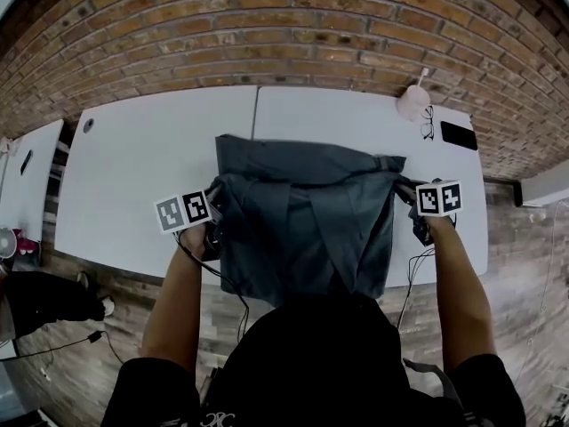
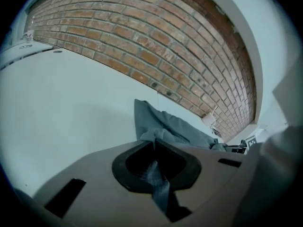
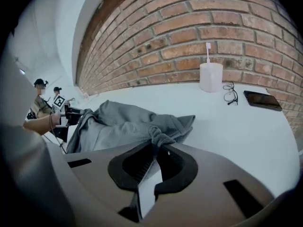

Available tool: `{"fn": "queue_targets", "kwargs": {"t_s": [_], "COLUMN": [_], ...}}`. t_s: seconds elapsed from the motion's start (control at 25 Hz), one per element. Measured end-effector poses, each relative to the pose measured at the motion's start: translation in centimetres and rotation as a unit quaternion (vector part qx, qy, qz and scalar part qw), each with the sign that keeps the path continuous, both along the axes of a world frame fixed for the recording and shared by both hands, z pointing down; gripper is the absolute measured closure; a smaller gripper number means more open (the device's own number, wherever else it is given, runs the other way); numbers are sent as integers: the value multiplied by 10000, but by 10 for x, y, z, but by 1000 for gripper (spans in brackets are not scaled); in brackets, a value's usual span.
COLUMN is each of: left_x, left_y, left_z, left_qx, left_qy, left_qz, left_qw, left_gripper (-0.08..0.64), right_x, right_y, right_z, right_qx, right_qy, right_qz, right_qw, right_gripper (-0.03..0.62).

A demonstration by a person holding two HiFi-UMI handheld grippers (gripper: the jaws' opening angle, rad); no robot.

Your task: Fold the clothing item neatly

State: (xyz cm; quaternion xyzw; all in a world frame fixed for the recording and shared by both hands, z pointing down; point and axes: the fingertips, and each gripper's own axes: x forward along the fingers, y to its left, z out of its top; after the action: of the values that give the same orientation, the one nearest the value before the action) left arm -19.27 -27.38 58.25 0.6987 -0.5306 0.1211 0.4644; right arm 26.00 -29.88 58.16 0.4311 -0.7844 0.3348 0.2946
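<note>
A grey clothing item (image 1: 307, 225) lies across the white table (image 1: 142, 176), its near part hanging over the front edge. My left gripper (image 1: 214, 198) is shut on the garment's left side, with grey cloth (image 2: 158, 181) pinched between its jaws. Over at the garment's right side, my right gripper (image 1: 407, 194) is shut on a bunched fold (image 3: 158, 136). In the left gripper view the garment (image 2: 165, 126) stretches away toward the right gripper. The right gripper view shows the clothing (image 3: 123, 124) spread leftward toward the left gripper (image 3: 71, 115).
A white cup with a stick (image 1: 413, 102), glasses (image 1: 428, 123) and a black phone (image 1: 459, 135) sit at the table's far right; the same cup (image 3: 210, 77), glasses (image 3: 229, 92) and phone (image 3: 262, 100) appear in the right gripper view. A brick wall (image 1: 284, 25) backs the table.
</note>
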Motion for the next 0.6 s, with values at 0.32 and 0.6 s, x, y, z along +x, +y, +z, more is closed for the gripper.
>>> {"fn": "queue_targets", "kwargs": {"t_s": [0.32,0.6], "left_x": [-25,-21], "left_y": [28,104], "left_z": [-10,-7], "left_qx": [326,220], "left_qy": [-244,-611], "left_qz": [243,896], "left_qw": [9989,9939], "left_gripper": [398,387], "right_x": [11,-19], "right_y": [38,143], "right_z": [-14,4], "right_qx": [394,220], "right_qy": [76,290], "right_qz": [-49,-271], "right_qw": [9992,9990], "right_gripper": [445,445]}}
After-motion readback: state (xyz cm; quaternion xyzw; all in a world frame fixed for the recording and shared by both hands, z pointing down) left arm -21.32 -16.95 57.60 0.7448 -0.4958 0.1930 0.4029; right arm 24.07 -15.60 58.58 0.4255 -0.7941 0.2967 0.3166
